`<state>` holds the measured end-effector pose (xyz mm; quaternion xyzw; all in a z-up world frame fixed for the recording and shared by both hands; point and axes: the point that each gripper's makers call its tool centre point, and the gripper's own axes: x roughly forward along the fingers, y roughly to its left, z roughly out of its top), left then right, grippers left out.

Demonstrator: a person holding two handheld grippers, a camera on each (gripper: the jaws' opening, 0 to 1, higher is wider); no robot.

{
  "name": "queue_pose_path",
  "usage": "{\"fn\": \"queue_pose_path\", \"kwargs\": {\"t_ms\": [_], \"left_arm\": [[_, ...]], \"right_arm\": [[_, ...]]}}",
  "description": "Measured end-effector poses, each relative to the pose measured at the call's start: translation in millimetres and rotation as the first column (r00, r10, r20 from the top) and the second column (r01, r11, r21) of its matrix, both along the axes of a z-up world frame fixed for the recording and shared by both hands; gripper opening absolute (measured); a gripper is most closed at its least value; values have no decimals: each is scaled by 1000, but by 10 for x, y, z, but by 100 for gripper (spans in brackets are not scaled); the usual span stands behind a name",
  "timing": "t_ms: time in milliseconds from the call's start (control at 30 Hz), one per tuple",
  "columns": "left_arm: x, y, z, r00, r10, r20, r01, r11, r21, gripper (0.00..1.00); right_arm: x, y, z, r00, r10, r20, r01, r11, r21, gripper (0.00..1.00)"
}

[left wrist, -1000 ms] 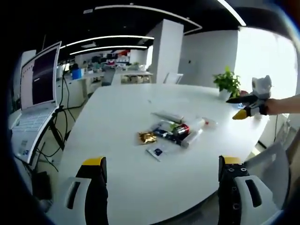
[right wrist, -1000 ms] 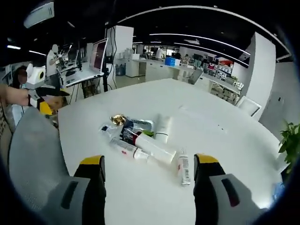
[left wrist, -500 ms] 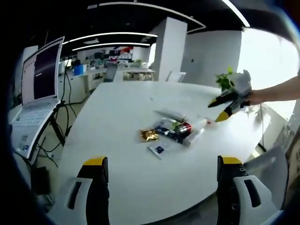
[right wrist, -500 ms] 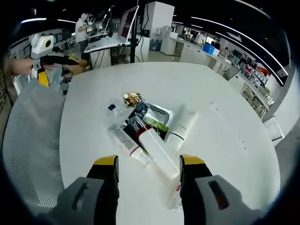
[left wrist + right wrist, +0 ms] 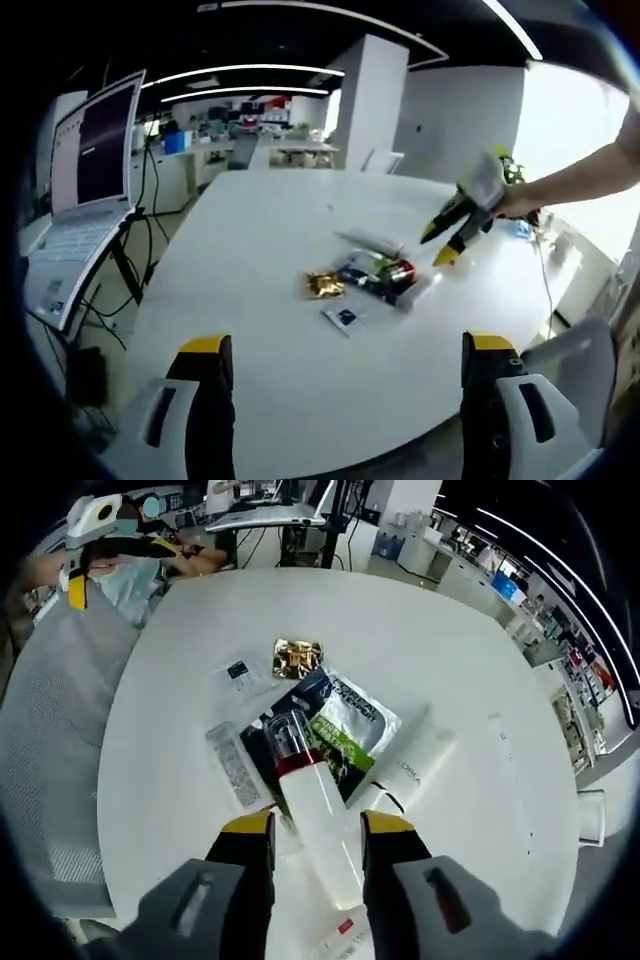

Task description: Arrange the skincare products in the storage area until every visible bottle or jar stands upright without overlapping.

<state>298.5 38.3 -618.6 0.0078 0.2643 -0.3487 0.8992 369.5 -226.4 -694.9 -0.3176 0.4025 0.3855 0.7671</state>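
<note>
In the right gripper view, the right gripper (image 5: 313, 825) has its jaws partly open, one on either side of a white bottle (image 5: 318, 810) that lies flat on the white table (image 5: 470, 660); whether the pads touch it I cannot tell. The bottle's clear cap (image 5: 285, 733) points away from the jaws, a red band just behind it. It lies across a dark sachet (image 5: 300, 705) and a green-and-white sachet (image 5: 350, 715). Beside it to the right lies a white tube (image 5: 408, 770), to the left a flat clear packet (image 5: 232, 765). Farther out are a gold foil piece (image 5: 297, 657) and a small sample card (image 5: 238, 672).

In the left gripper view, the left gripper (image 5: 340, 350) holds nothing, its jaws wide apart, well short of the pile (image 5: 375, 280).
</note>
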Motion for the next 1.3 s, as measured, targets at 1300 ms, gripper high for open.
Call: {"fn": "queue_pose_path", "kwargs": {"t_ms": [1300], "left_arm": [[60,83,-16,998,56,-30,-57,998,-27,88]], "right_arm": [[76,82,-555,933,293,-210,-339,912,-231,29]]}}
